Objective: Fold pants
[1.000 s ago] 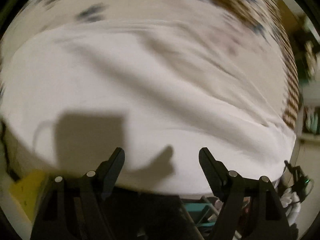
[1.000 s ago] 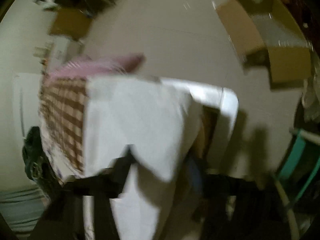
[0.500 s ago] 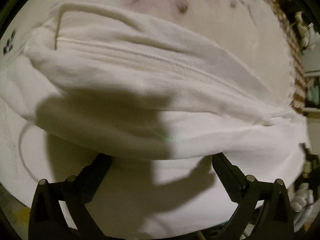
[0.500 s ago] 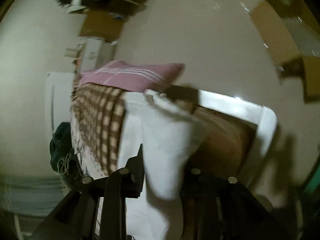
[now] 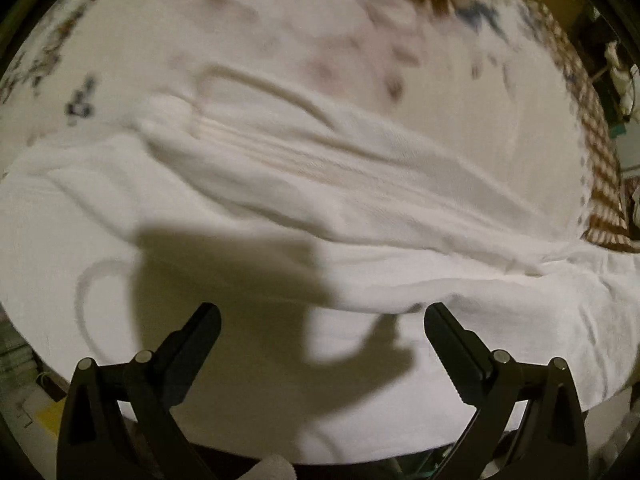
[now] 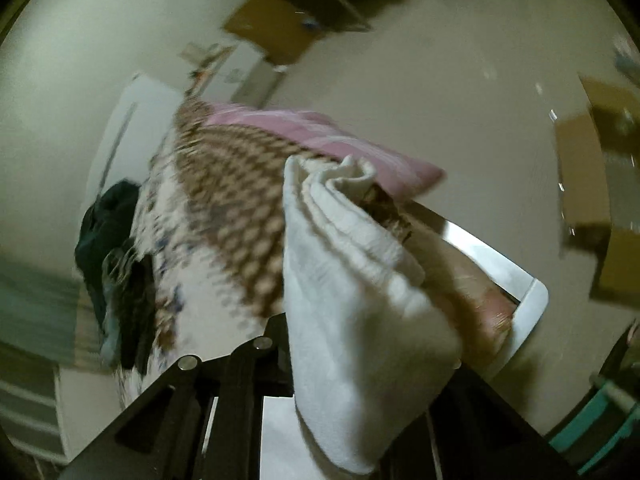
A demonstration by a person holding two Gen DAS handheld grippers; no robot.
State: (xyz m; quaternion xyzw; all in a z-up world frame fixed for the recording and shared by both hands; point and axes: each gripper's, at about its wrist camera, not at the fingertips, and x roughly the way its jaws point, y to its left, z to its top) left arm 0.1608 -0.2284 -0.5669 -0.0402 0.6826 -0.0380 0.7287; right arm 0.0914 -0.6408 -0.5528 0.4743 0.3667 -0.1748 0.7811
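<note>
Left wrist view: left gripper [image 5: 322, 320] jaws spread wide, nothing between them, hovering over white pants [image 5: 320, 208] spread on bed. Folded ridge with drawstring [image 5: 256, 84] runs across middle. Floral bedsheet [image 5: 280, 12] beyond, checkered blanket [image 5: 600, 160] at right edge.

Right wrist view: right gripper [image 6: 344, 344] clamped on bunched white pants [image 6: 352, 280], cloth draped over jaws, hiding right finger. Checkered blanket [image 6: 232, 200] and pink pillow [image 6: 320, 136] behind; dark clothes [image 6: 112, 248] at left; white bed frame [image 6: 500, 276] at right.
</note>
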